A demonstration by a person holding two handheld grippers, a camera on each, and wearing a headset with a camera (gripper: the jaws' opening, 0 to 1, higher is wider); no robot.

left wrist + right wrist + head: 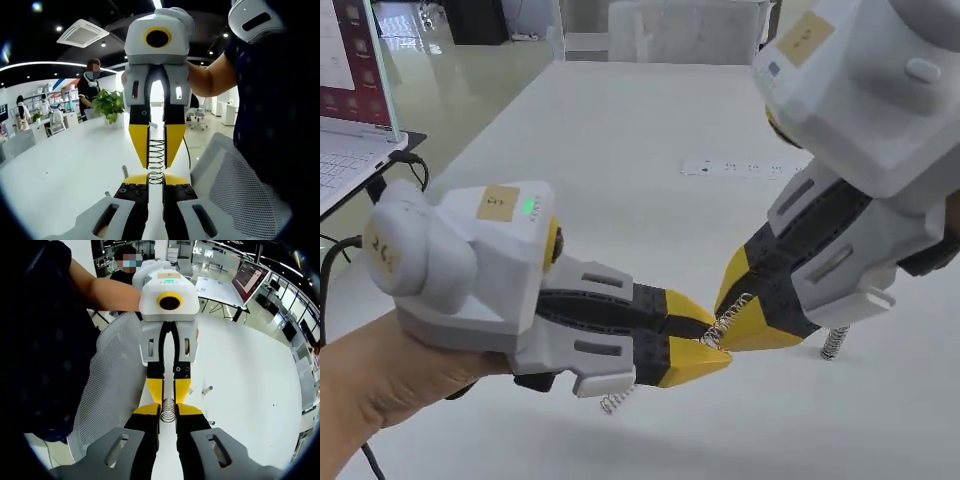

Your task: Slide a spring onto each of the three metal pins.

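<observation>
The left gripper [715,345] is held low by a hand [380,390] at the near left of the surface [620,130], its jaws pointed to the right and roughly level. The right gripper [725,322] is angled in from the upper right, tilted steeply down and leftward, so that the two sets of yellow tips meet nose to nose just above the surface. A spring [156,159] is caught between them — one end is pinched in the narrowly closed jaws of the left gripper, the other is clasped by the right gripper's jaws, likewise drawn in close around it. Its long axis is laid along the line from one gripper to the other, off the surface. A second spring [833,343] is seen standing, slightly tilted, on the surface beside the right gripper's jaws; a third spring [615,400] is partly hidden under the left gripper.
</observation>
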